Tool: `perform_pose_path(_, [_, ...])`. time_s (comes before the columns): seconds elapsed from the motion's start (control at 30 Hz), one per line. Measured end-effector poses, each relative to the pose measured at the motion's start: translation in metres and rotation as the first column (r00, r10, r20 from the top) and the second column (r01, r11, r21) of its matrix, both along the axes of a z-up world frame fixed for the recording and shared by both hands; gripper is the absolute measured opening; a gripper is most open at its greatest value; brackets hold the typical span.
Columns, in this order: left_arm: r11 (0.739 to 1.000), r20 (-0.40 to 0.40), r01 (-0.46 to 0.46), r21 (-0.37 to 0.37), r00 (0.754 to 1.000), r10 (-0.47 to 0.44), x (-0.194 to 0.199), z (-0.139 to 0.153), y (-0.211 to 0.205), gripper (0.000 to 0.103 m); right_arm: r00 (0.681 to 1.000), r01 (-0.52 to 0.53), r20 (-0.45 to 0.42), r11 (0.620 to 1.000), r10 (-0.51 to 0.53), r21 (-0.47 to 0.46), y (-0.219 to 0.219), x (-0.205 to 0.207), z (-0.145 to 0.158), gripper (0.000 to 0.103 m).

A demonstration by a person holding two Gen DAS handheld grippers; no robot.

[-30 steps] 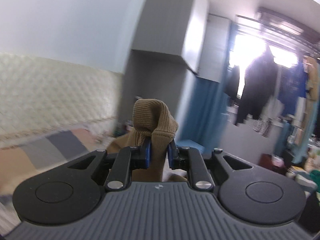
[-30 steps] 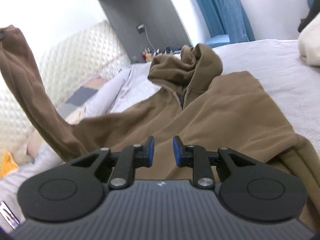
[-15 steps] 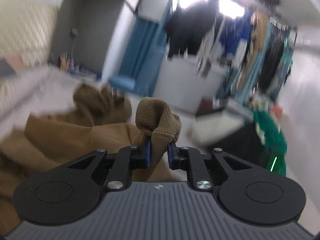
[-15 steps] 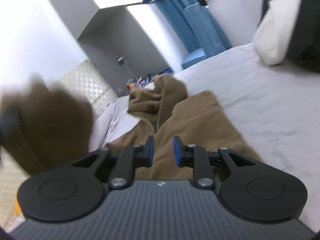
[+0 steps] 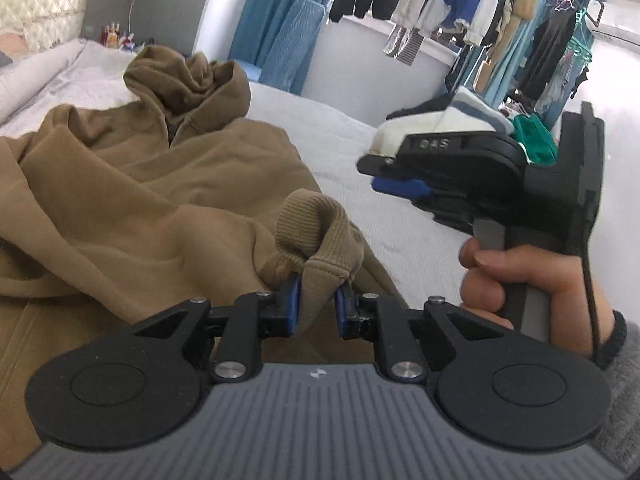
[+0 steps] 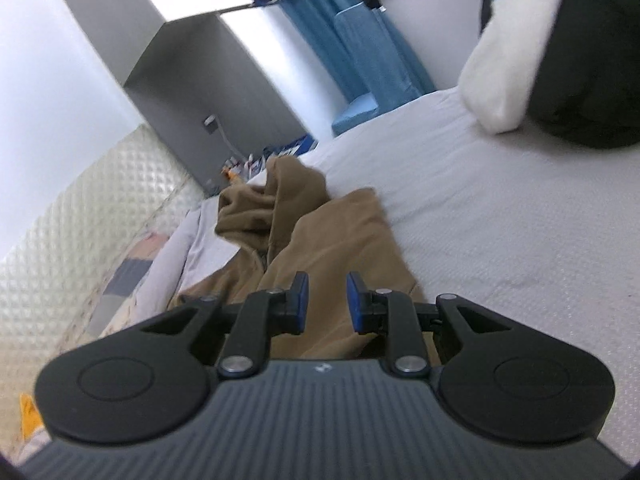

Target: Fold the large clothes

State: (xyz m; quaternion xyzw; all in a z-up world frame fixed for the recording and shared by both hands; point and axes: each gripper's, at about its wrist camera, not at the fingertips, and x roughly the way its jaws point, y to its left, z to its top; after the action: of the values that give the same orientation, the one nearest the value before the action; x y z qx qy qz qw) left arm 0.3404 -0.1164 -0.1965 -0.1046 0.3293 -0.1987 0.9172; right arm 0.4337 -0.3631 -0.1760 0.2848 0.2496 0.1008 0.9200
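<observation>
Left gripper (image 5: pixel 316 300) is clamped on the ribbed cuff (image 5: pixel 316 228) of the brown hoodie (image 5: pixel 140 184), holding the sleeve end over the garment's right-hand edge. From that cuff the hoodie spreads away to the left and ahead on the grey bed (image 5: pixel 360 152), its long axis running up to the crumpled hood (image 5: pixel 188 80). Right gripper (image 6: pixel 323 300), with jaws parted and holding nothing, hovers over the hoodie's body, just right of the cuff; its hand (image 5: pixel 532 280) shows there.
</observation>
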Motion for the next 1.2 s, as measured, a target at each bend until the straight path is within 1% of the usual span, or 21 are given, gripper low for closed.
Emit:
perform_pose_path(0.13, [1.0,-0.104,0.011,-0.017,0.994,-0.013,-0.002,0.012,0.022,0.028,0.999,-0.051,-0.012,0.999,0.051,-0.011,0.011,0.003,-0.003,0.025])
perform_pose_path(0.17, [1.0,-0.129,-0.005,-0.029,0.992,0.001,-0.005,0.014,0.028,0.033,0.998,-0.056,-0.016,0.998,0.056,-0.018,0.013,0.004,-0.004,0.025])
perform_pose_path(0.2, [0.999,-0.133,-0.002,-0.053,0.991,-0.005,-0.009,0.018,0.033,0.049,0.998,-0.062,-0.023,0.998,0.061,-0.027,0.016,0.006,-0.006,0.025])
perform_pose_path(0.23, [0.995,-0.129,0.007,-0.097,0.991,-0.02,-0.015,0.023,0.041,0.056,0.997,-0.066,-0.034,0.997,0.065,-0.032,0.019,0.007,-0.007,0.025])
perform_pose_path(0.27, [0.99,-0.117,0.013,-0.141,0.993,-0.029,-0.021,0.028,0.05,0.063,0.996,-0.074,-0.048,0.997,0.072,-0.032,0.022,0.009,-0.009,0.025])
perform_pose_path(0.3, [0.987,-0.106,0.02,-0.158,0.994,-0.037,-0.025,0.034,0.056,0.063,0.995,-0.084,-0.056,0.996,0.082,-0.029,0.023,0.011,-0.01,0.025])
perform_pose_path(0.37, [0.989,-0.052,0.029,-0.147,0.998,-0.037,-0.033,0.047,0.071,0.064,0.992,-0.114,-0.066,0.993,0.112,-0.02,0.028,0.012,-0.01,0.025])
perform_pose_path(0.47, [0.992,-0.021,-0.026,-0.122,0.999,0.024,-0.026,0.053,0.099,0.065,0.988,-0.144,-0.065,0.989,0.143,-0.018,0.036,0.011,-0.007,0.025])
perform_pose_path(0.57, [0.985,-0.024,-0.144,-0.091,0.989,0.143,0.003,0.046,0.134,0.065,0.983,-0.173,-0.065,0.984,0.17,-0.05,0.052,0.013,-0.004,0.025])
perform_pose_path(0.6, [0.982,-0.01,-0.183,-0.055,0.983,0.183,0.013,0.043,0.144,0.065,0.982,-0.183,-0.068,0.98,0.179,-0.072,0.059,0.014,-0.004,0.029])
perform_pose_path(0.63, [0.967,-0.001,-0.256,-0.003,0.967,0.256,0.024,0.04,0.153,0.065,0.98,-0.191,-0.076,0.977,0.185,-0.091,0.064,0.015,-0.005,0.034])
perform_pose_path(0.67, [0.946,-0.016,-0.324,0.005,0.946,0.324,0.038,0.034,0.167,0.064,0.978,-0.2,-0.083,0.974,0.192,-0.102,0.071,0.016,-0.007,0.044])
perform_pose_path(0.73, [0.934,-0.036,-0.354,-0.041,0.935,0.353,0.058,0.022,0.19,0.064,0.973,-0.219,-0.093,0.97,0.209,-0.108,0.082,0.021,-0.012,0.059])
perform_pose_path(0.77, [0.919,-0.05,-0.391,-0.054,0.92,0.389,0.069,0.015,0.202,0.064,0.971,-0.227,-0.097,0.967,0.217,-0.112,0.087,0.024,-0.014,0.061])
perform_pose_path(0.8, [0.91,-0.05,-0.412,-0.048,0.911,0.409,0.076,0.009,0.209,0.064,0.969,-0.238,-0.101,0.964,0.226,-0.12,0.094,0.027,-0.017,0.067])
perform_pose_path(0.87, [0.889,-0.025,-0.458,-0.002,0.889,0.458,0.091,-0.005,0.223,0.063,0.965,-0.256,-0.103,0.955,0.243,-0.15,0.107,0.034,-0.021,0.075])
perform_pose_path(0.9, [0.88,-0.026,-0.476,0.014,0.879,0.476,0.096,-0.011,0.228,0.063,0.964,-0.26,-0.099,0.952,0.246,-0.164,0.114,0.037,-0.022,0.076])
perform_pose_path(0.97, [0.874,-0.029,-0.486,0.017,0.873,0.487,0.104,-0.023,0.239,0.062,0.958,-0.286,-0.078,0.943,0.277,-0.172,0.127,0.045,-0.022,0.076])
perform_pose_path(1.07, [0.867,0.014,-0.496,0.046,0.868,0.496,0.109,-0.031,0.245,0.059,0.941,-0.338,-0.037,0.928,0.336,-0.156,0.146,0.059,-0.022,0.076])
perform_pose_path(1.13, [0.866,0.037,-0.496,0.068,0.869,0.494,0.114,-0.036,0.246,0.052,0.931,-0.361,-0.005,0.916,0.366,-0.175,0.162,0.069,-0.025,0.076])
perform_pose_path(1.2, [0.859,0.052,-0.502,0.098,0.865,0.499,0.119,-0.041,0.248,0.038,0.915,-0.394,0.008,0.897,0.404,-0.202,0.179,0.08,-0.032,0.076])
